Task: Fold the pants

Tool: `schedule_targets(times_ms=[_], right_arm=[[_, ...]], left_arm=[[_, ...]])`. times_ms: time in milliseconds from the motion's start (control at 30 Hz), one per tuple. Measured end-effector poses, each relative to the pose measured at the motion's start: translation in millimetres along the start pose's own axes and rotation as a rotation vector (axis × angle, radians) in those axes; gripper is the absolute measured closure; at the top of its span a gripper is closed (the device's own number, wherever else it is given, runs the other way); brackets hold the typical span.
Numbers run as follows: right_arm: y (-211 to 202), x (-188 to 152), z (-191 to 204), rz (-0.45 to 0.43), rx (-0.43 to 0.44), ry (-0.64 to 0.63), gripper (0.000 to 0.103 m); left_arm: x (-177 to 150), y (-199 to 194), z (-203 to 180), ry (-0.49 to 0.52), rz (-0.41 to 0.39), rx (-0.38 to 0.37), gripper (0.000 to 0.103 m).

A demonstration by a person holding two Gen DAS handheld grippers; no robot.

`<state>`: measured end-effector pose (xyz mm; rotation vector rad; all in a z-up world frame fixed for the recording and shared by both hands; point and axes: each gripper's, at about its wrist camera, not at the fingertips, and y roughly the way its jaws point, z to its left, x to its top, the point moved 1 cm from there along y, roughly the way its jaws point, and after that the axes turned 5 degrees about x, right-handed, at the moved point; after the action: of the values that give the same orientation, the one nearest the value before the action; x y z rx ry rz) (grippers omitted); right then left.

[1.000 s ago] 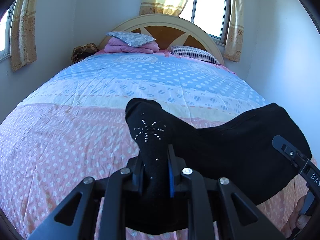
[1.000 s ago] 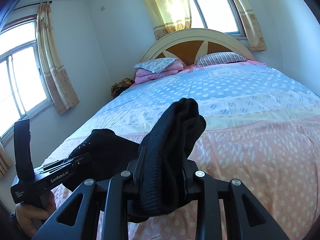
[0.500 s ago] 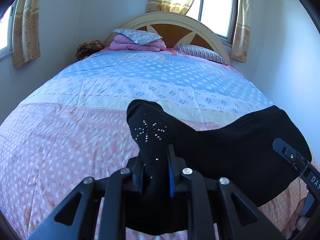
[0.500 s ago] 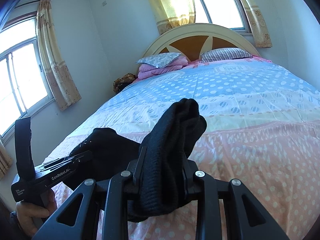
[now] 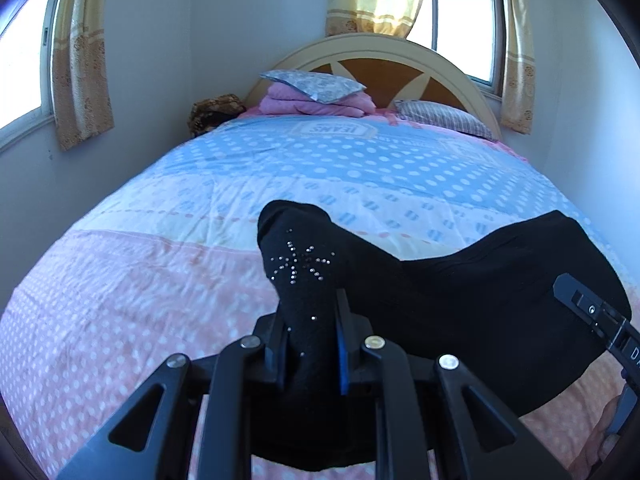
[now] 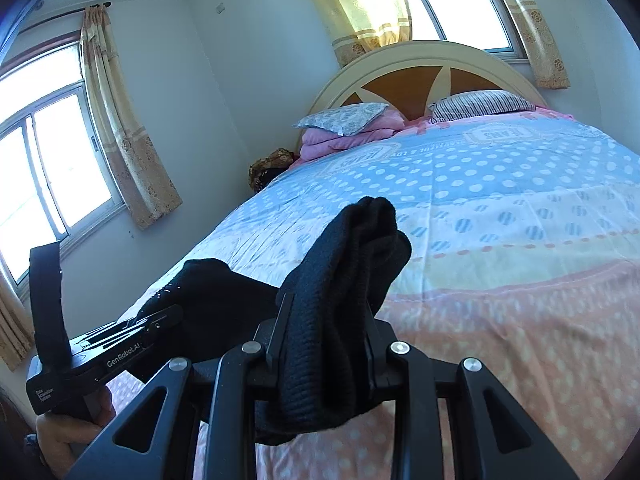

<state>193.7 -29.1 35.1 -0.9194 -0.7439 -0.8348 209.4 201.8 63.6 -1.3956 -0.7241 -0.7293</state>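
One pair of black pants hangs over the bed. Two grippers, left and right, each pinch it. Two pillows lie at the bed's far end.

You are in a home bedroom: a bed with arched headboard at 12 o'clock, pillows, curtained windows.

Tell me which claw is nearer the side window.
Left. The left claw, gripping the black pants, is over the bed's edge by the side window; the right claw holds the pants farther from that wall.
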Motion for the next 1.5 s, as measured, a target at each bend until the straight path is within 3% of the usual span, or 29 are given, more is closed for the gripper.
schedule_targets(times_ms=[100,300,367,433,533,600,733,933,1033,1133,1267,1500], right_arm=[[31.8,-3.4,-6.7,0.024,0.005,0.014,0.074],[90.3,-27.5,-25.7,0.193,-0.072,0.037,0.074],[94.4,-28.5,-31.0,0.215,-0.077,0.066,0.073],[99.8,-29.2,-30.5,0.246,-0.089,0.059,0.070],[115.1,-33.0,-38.3,0.341,-0.116,0.083,0.047],[112.7,-34.5,-51.1,0.348,-0.072,0.159,0.045],[92.7,-31.4,-62.1,0.330,-0.048,0.239,0.045],[31.1,-31.3,-56.5,0.154,-0.183,0.305,0.045],[2.9,-37.5,-30.8,0.108,-0.244,0.188,0.045],[-7.1,-48.0,-5.9,0.123,-0.231,0.089,0.045],[-24.3,-69.7,18.9,0.144,-0.204,-0.014,0.044],[-44.7,-102.3,31.9,0.207,-0.184,-0.003,0.038]], left_arm=[[-1.2,20.7,7.5,0.007,0.008,0.045,0.084],[-26.3,75.7,27.5,-0.015,0.160,0.072,0.083],[-35.3,87.1,32.8,-0.015,0.224,0.072,0.069],[-38.3,87.5,35.9,-0.009,0.224,0.117,0.042],[-37.1,87.7,46.1,0.013,0.231,0.179,0.010],[-38.1,92.5,59.4,0.009,0.264,0.185,0.000],[-40.1,86.5,90.1,-0.124,0.352,0.130,0.000],[-57.0,52.7,109.4,-0.275,0.373,0.159,0.000],[-66.0,33.1,93.7,-0.200,0.344,0.206,0.000],[-75.9,13.2,72.5,-0.124,0.290,0.235,0.000],[-90.2,-16.8,55.0,-0.094,0.236,0.208,0.000],[-105.3,-66.1,39.0,-0.111,0.128,0.178,0.000]])
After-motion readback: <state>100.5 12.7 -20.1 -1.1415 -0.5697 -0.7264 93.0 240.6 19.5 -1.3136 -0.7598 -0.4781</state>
